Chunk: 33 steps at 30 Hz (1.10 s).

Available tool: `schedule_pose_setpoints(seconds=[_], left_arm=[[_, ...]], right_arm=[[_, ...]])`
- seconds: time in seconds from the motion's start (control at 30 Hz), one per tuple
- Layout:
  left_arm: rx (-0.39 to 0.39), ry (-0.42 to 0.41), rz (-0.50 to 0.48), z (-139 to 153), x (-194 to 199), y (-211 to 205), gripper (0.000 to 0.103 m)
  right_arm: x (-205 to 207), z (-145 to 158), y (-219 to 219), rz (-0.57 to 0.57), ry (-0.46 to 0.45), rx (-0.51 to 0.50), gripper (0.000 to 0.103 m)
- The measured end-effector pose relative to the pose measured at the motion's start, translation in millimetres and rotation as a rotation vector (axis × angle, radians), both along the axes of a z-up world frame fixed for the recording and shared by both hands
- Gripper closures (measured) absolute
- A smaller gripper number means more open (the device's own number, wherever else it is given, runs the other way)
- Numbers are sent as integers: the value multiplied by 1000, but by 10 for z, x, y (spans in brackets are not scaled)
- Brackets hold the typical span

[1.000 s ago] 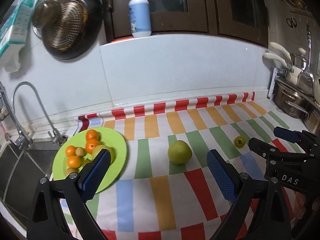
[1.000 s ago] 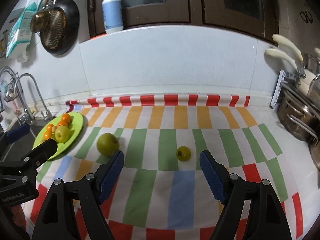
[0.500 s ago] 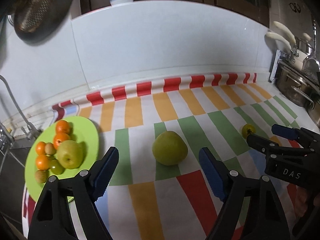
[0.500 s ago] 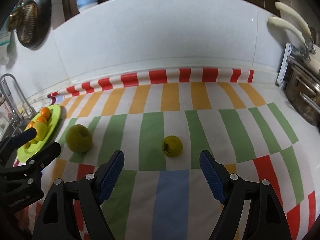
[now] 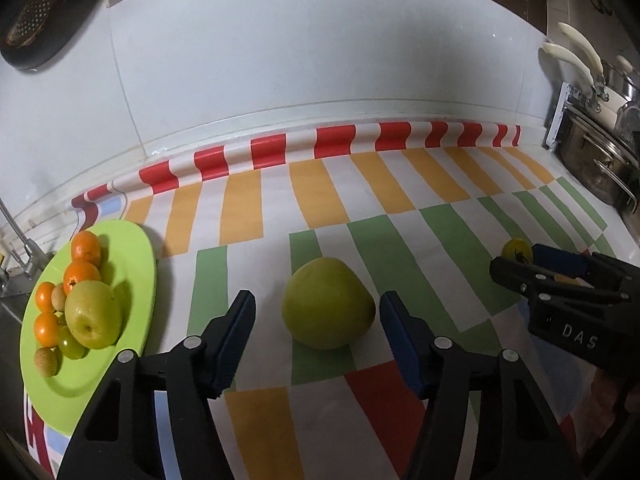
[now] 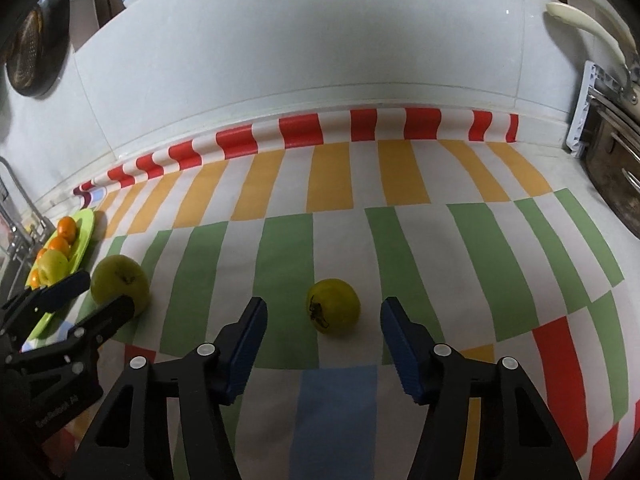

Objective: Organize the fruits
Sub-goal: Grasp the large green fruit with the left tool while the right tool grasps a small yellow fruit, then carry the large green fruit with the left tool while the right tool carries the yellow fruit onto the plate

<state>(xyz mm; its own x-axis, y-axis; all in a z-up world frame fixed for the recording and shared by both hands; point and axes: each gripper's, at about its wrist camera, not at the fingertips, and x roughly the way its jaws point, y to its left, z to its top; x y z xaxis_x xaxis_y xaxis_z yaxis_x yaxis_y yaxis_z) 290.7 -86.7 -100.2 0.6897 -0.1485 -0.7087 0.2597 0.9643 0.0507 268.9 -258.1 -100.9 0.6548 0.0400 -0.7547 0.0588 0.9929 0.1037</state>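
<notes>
A large green pear-like fruit (image 5: pixel 328 303) lies on the striped cloth, just ahead of my open left gripper (image 5: pixel 318 322), between its jaws' line. A small yellow fruit (image 6: pixel 333 306) with a dark stem lies just ahead of my open right gripper (image 6: pixel 323 322). A lime-green plate (image 5: pixel 132 252) at the left holds several small oranges, a green apple (image 5: pixel 93 313) and other small fruits. The right gripper (image 5: pixel 536 270) shows in the left wrist view beside the yellow fruit (image 5: pixel 516 249). The left gripper (image 6: pixel 92 300) shows in the right wrist view at the pear (image 6: pixel 118 280).
A white tiled backsplash (image 5: pixel 320 60) rises behind the cloth. A sink and tap (image 5: pixel 16 248) lie left of the plate. Steel pots (image 5: pixel 596 160) and pale-handled utensils stand at the right. A dark pan (image 5: pixel 48 12) hangs upper left.
Both grippers have moved forward and down toward the counter. The pear now sits close before the left jaws, the yellow fruit close before the right jaws. Both stay open.
</notes>
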Motion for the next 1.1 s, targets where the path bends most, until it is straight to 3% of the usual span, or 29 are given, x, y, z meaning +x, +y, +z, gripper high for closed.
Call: schedule_pose_setpoints(seconds=[0.2,0.47,0.8,1.1], left_arm=[[2,7,-21,1,53,-49,53],[12,5,-24,-2,53,-64,53],[-1,22,-31,34,30,-38,54],[-25,-11,-49,214,-153,34,54]], right_arm=[[54,-41,-13,8,11,-1,57],[75,-48,-37,8,16,-3,74],[11,34,38,39,7,5,74],[-148,231,124,57,-32,3,77]])
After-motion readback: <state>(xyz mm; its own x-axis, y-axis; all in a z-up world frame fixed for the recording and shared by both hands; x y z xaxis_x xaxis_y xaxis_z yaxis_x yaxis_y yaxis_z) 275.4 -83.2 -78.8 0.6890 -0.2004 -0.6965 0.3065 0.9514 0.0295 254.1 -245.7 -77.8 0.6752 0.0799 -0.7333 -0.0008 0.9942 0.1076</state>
